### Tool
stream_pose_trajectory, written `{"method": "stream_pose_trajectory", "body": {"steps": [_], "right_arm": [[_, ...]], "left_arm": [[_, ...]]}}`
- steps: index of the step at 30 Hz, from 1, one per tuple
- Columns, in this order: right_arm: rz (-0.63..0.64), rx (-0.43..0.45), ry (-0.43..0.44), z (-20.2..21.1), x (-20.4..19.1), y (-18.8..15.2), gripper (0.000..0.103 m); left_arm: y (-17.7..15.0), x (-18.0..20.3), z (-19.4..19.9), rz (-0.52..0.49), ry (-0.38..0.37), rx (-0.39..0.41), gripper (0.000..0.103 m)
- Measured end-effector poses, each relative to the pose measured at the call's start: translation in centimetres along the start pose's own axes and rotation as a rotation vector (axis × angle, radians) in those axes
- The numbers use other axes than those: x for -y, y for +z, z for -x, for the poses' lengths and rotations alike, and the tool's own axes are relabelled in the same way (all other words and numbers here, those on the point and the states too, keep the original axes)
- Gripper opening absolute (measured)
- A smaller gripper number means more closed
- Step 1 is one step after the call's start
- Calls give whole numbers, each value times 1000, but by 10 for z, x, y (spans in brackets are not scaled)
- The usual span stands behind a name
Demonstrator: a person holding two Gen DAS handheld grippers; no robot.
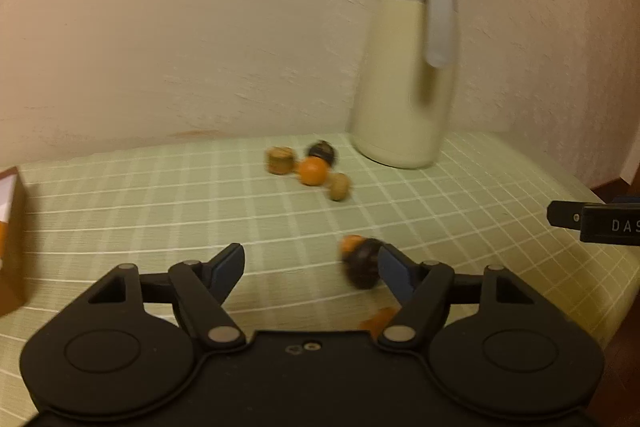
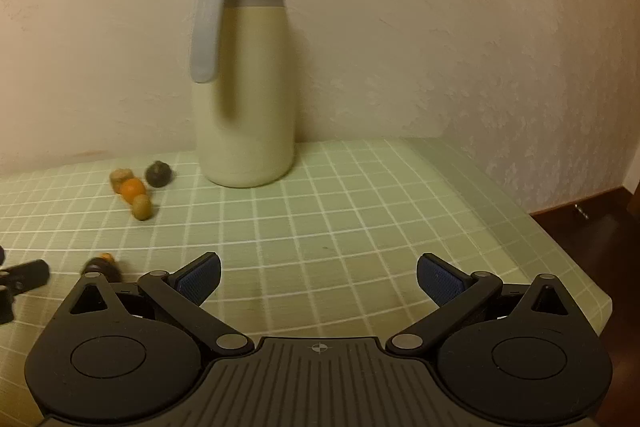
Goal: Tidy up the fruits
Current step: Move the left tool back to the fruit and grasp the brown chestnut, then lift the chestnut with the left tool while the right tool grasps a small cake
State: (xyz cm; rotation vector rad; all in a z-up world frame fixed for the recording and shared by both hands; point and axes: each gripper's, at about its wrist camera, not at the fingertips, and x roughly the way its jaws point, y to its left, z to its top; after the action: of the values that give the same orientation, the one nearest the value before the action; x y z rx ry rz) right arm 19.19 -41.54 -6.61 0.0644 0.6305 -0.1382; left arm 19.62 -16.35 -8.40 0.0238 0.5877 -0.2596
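Note:
Small fruits lie on a green checked tablecloth [image 1: 160, 195]. A far cluster holds an orange fruit [image 1: 313, 171], a dark round fruit [image 1: 322, 151], a tan cut piece [image 1: 280, 159] and a tan oval fruit [image 1: 339, 186]; it also shows in the right wrist view [image 2: 133, 189]. A dark fruit [image 1: 362, 263] with an orange one [image 1: 352, 243] behind it lies against my left gripper's right fingertip. My left gripper [image 1: 310, 267] is open. My right gripper [image 2: 318, 277] is open and empty over bare cloth.
A cream thermos jug [image 1: 404, 75] with a grey handle stands at the back by the wall, also in the right wrist view [image 2: 246, 75]. A brown and white box [image 1: 10, 239] stands at the left. The table edge [image 2: 580, 267] drops off at the right.

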Motion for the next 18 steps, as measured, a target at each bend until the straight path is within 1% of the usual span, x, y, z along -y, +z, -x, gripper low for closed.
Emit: {"method": "stream_pose_trajectory", "body": {"steps": [2,4,5,7,9,11,13,14,15,18], "right_arm": [[-1,3,7,-3,8,-1,103],[4,9,8,-3,16,-3,103],[4,9,9,-4,19,-3,103],[3,5,7,-5,25,-5,103],[-1,4,9,-6,29,-6,103],[-1,3,15,-6,32,-5,103],[4,5,22,-8,33,-3,103],[6,6,25,-8,33,-3,103],[7,7,28,-9,34,-3,103],[-3,6,32,-11,35,-2,103]], "left_arm": [[0,10,-7,4,-9,-6,59],[0,19,-16,7,9,-18,56],[-1,22,-21,14,14,-25,52],[-1,24,-31,32,12,-46,52],[-2,26,-38,44,1,-63,46],[-2,28,-42,36,5,-69,45],[-3,29,-48,37,6,-84,39],[-5,29,-51,38,7,-96,28],[-6,29,-53,36,8,-104,26],[-8,28,-51,41,12,-90,26]]}}
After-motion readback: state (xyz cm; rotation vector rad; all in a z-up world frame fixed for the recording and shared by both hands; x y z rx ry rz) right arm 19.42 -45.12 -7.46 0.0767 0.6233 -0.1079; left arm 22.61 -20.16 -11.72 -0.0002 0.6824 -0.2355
